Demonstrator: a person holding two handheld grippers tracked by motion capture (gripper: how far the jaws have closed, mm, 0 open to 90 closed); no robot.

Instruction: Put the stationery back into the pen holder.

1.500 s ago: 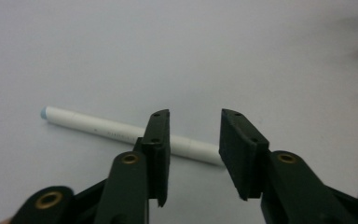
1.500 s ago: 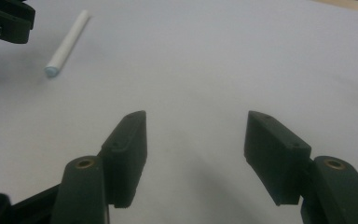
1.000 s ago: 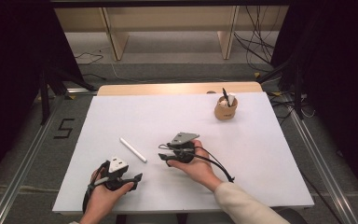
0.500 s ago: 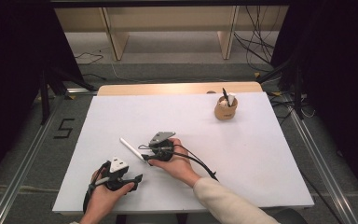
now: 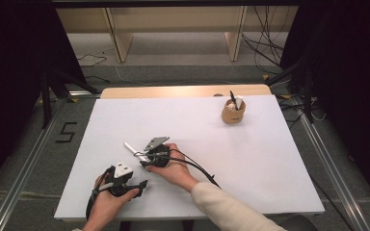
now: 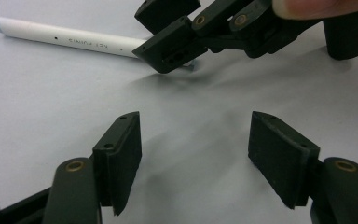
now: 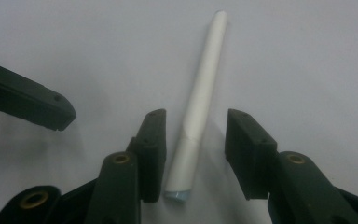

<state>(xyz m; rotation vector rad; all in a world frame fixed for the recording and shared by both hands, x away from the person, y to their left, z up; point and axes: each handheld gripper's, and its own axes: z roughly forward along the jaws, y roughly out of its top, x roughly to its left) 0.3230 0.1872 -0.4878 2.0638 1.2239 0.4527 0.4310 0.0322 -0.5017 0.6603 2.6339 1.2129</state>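
From the high view, a white pen (image 5: 134, 149) lies on the white table (image 5: 270, 163), left of centre, with the right gripper (image 5: 144, 158) at its near end; a brown cup (image 5: 233, 114) of pens stands far off to the right. The left gripper (image 5: 142, 184) rests near the front edge.

The left gripper view shows its own jaws spread over bare table, and printing on the pen (image 6: 70, 38).

The right gripper view shows its jaws either side of the pen (image 7: 200, 112); they have just been closing, with gaps left beside the barrel.

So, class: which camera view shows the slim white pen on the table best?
The right gripper view: the slim white pen lies lengthwise between its jaws. The left gripper view shows it partly covered; the high view shows it small.
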